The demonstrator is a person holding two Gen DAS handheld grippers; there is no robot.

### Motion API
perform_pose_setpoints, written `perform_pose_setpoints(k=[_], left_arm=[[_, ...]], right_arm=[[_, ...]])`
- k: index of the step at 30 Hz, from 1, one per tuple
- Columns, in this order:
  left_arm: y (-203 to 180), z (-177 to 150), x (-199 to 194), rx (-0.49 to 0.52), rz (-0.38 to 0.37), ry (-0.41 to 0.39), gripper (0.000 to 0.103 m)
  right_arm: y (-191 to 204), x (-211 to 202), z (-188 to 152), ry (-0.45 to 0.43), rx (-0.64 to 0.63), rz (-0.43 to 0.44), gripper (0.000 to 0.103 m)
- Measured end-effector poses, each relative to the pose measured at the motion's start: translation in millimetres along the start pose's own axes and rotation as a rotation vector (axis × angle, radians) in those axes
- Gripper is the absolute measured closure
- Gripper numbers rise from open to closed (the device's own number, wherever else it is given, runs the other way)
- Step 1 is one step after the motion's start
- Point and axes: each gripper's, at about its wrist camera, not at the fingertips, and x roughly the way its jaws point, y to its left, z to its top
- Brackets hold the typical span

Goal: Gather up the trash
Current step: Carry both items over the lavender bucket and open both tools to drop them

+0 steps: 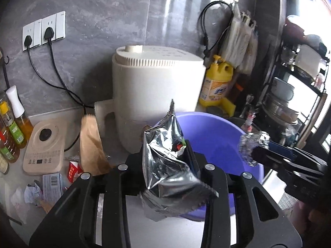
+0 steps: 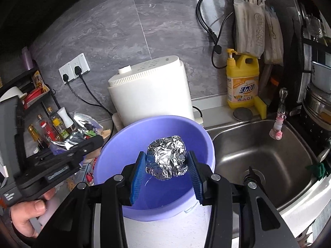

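My left gripper (image 1: 165,150) is shut on a crumpled silver snack bag (image 1: 165,165), held just over the near rim of a purple plastic basin (image 1: 217,136). The bag's lower end hangs down blurred. My right gripper (image 2: 165,161) is shut on a ball of aluminium foil (image 2: 167,159), its blue pads (image 2: 137,175) pressing both sides, above the inside of the basin (image 2: 115,140). From the left wrist view the right gripper (image 1: 254,150) and foil ball (image 1: 252,142) show at the right. The right wrist view shows the left gripper (image 2: 78,150) with the bag (image 2: 70,138) and a hand (image 2: 26,217).
A white appliance (image 1: 155,82) stands behind the basin. Left of it on the counter lie a brown paper bag (image 1: 91,144), a red wrapper (image 1: 73,169), crumpled paper (image 1: 31,192), a beige appliance base (image 1: 45,146) and oil bottles (image 1: 12,128). A steel sink (image 2: 258,155) and yellow detergent bottle (image 2: 242,82) are on the right.
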Motion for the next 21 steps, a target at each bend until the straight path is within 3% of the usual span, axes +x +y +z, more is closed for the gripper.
perform_pose_setpoints(k=[4, 6, 8, 11, 16, 21], left_arm=[[1, 3, 6, -0.018, 0.022, -0.018, 0.059], [-2, 3, 9, -0.008, 0.033, -0.020, 0.047], [-5, 2, 14, 0.000, 0.040, -0.015, 0.025], [-9, 1, 16, 0.021, 0.038, -0.016, 0.014], [-2, -2, 17, 0.012, 0.039, -0.002, 0.010], [15, -2, 1, -0.033, 0.039, -0.039, 0.006]], right_arm=[[-3, -1, -4, 0.006, 0.009, -0.008, 0.061], [-5, 0, -6, 0.012, 0.015, -0.011, 0.061], [-6, 0, -7, 0.016, 0.017, -0.015, 0.061], [-8, -1, -7, 0.016, 0.020, -0.021, 0.061], [-10, -1, -7, 0.017, 0.025, -0.028, 0.061], [-8, -1, -8, 0.020, 0.017, -0.024, 0.061]])
